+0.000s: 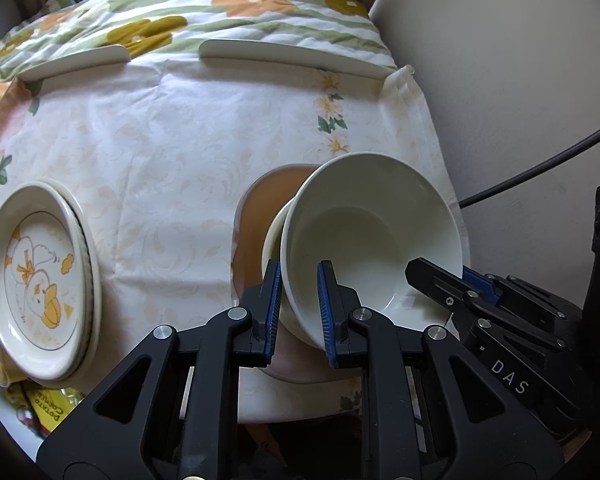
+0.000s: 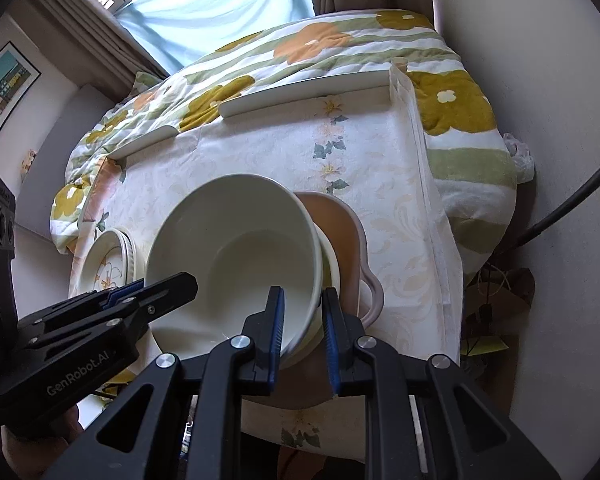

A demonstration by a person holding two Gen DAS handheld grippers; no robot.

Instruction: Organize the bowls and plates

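Both tongs straddle the white bowl's [image 1: 364,236] rim, left gripper [image 1: 299,312] and right gripper [image 2: 303,334] on opposite sides, grip unclear | bowl tilted on another over the pink dish [image 1: 256,216] | you level it, lower evenly, release together.

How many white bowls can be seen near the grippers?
2. The top bowl is tilted, with the left gripper and right gripper on its rim. A second bowl sits beneath it on the pink dish. More may be hidden below.
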